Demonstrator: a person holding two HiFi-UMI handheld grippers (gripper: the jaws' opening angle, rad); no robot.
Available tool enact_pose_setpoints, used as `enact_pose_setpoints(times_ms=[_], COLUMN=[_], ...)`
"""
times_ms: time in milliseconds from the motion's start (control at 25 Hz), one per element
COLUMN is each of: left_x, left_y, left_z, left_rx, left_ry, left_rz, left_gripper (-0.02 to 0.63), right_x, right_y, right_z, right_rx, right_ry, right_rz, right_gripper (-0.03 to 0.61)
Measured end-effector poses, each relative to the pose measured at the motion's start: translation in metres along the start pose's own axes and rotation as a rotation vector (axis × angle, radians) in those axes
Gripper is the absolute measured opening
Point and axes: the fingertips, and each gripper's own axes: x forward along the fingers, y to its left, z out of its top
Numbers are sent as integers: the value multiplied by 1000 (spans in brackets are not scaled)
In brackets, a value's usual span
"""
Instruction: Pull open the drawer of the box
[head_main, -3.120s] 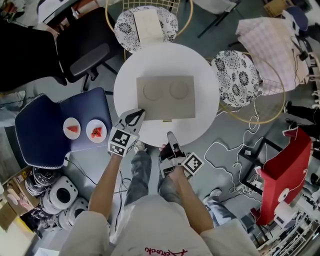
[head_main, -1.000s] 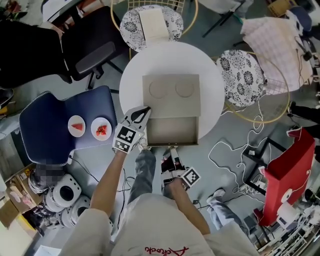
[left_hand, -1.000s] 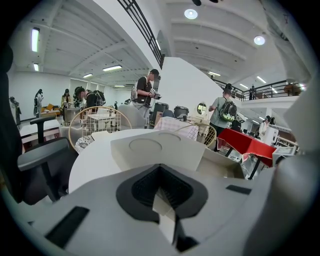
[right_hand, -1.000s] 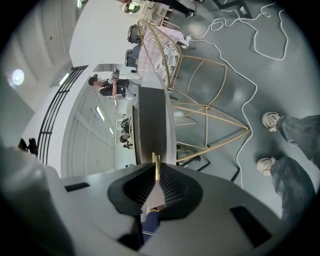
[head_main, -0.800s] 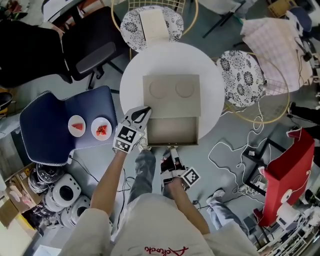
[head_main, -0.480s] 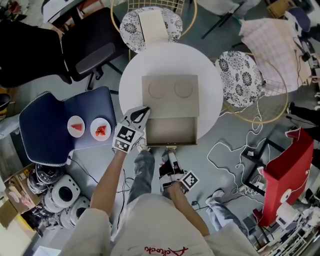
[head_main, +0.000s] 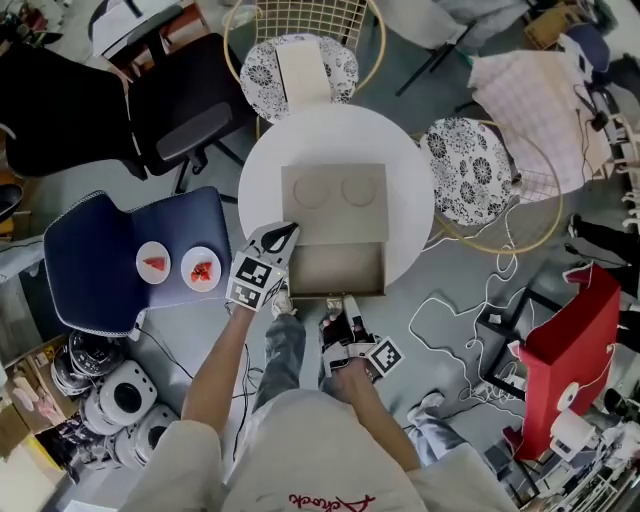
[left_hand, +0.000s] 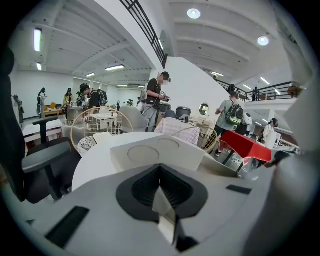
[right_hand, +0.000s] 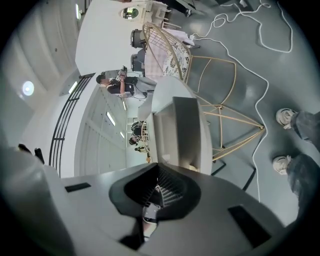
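A beige box (head_main: 334, 198) with two circles pressed into its top sits on a round white table (head_main: 262, 165). Its drawer (head_main: 340, 268) stands pulled out toward me, past the table's edge, with a small handle (head_main: 335, 296) on its front. My right gripper (head_main: 339, 304) hangs just before that handle; its jaws have just been closing and are shut with nothing between them. In the right gripper view the box (right_hand: 182, 132) lies ahead of the shut right gripper (right_hand: 159, 169). My left gripper (head_main: 287, 231) is shut, its tip at the box's front left corner (left_hand: 150, 154).
A blue chair (head_main: 105, 255) with two small plates of red food (head_main: 176, 266) stands to the left. Wire chairs with patterned cushions (head_main: 470, 170) ring the table. Cables (head_main: 455, 300) trail on the floor, and a red cabinet (head_main: 570, 340) is at right. My legs are below the drawer.
About three seconds ago the drawer was shut; it now stands pulled out. Over the last second the right gripper has come off the handle and its jaws have shut. The left gripper has stayed put.
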Motion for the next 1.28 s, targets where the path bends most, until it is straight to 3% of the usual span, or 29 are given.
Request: enact_pose_setpoints(times_ms=[200, 440, 560, 760, 840, 1080, 1280], left_x=[-13, -30, -39, -57, -61, -65, -78], left_y=[-5, -20, -35, -65, -71, -102, -140], left_z=[15, 41, 60, 100, 118, 151, 146], left_rx=[4, -3, 1, -41, -48, -16, -10], left_ry=[-13, -26, -41, -113, -144, -207, -221], left_rz=[15, 27, 24, 30, 48, 62, 75], left_gripper=[12, 11, 12, 11, 12, 12, 12], right_x=[23, 65, 86, 91, 92, 71, 28], right_y=[29, 86, 135, 183, 201, 237, 232], right_z=[24, 34, 35, 17, 10, 2, -4], right_rx=[-97, -459, -787, -1481, -1643, -1752, -1822], right_ry=[2, 138, 209, 360, 369, 360, 381], right_rz=[38, 2, 57, 47, 89, 209, 243], right_gripper=[17, 17, 17, 17, 17, 17, 17])
